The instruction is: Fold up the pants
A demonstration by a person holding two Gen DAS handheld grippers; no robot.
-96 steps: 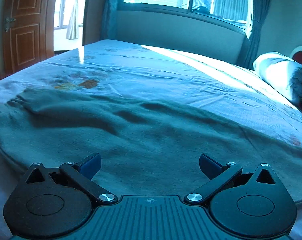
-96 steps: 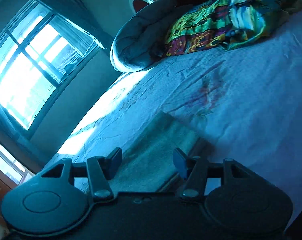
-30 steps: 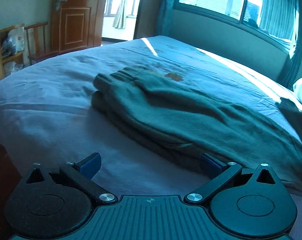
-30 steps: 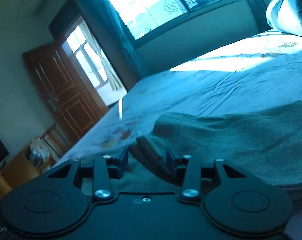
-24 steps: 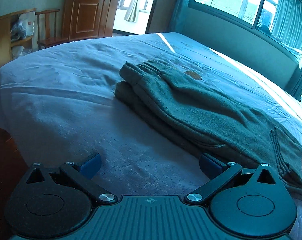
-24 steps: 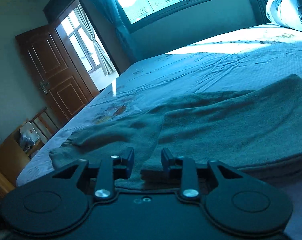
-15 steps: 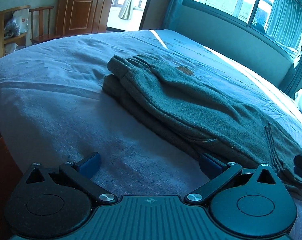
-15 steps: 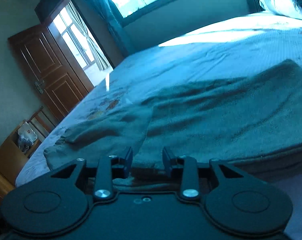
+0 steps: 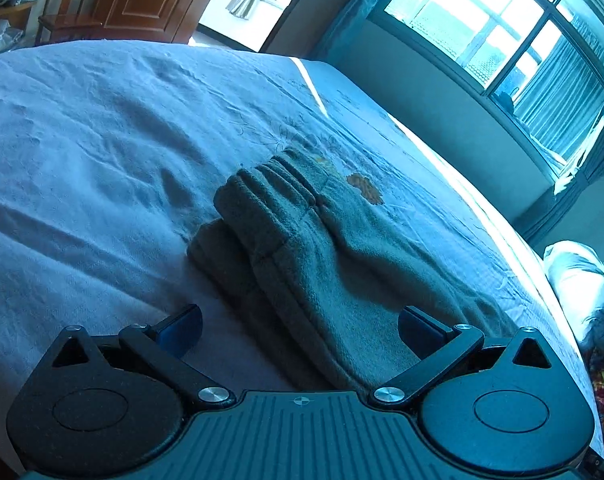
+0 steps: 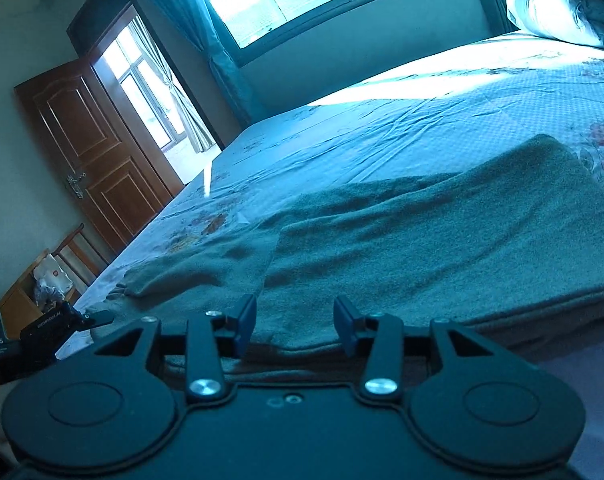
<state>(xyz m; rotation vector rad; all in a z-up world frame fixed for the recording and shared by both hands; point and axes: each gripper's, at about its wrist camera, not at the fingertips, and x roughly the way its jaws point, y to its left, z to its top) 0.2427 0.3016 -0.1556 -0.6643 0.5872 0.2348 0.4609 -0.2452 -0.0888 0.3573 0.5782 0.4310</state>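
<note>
Grey-green fleece pants lie on the bed, folded lengthwise with one leg stacked on the other, the cuffs pointing away in the left wrist view. My left gripper is open and empty, its fingers straddling the near part of the legs. In the right wrist view the pants show a folded-over layer on top. My right gripper is open just above the near edge of that layer, holding nothing. The left gripper's tip shows at the left edge.
The bed sheet is light with flower prints. A rolled quilt lies at the headboard end. A wooden door, a chair and a side cabinet stand beyond the foot. A window runs along the far wall.
My right gripper has opened, releasing the pants fabric it carried over and laid on the lower part. My left gripper has moved closer over the leg ends and tilted.
</note>
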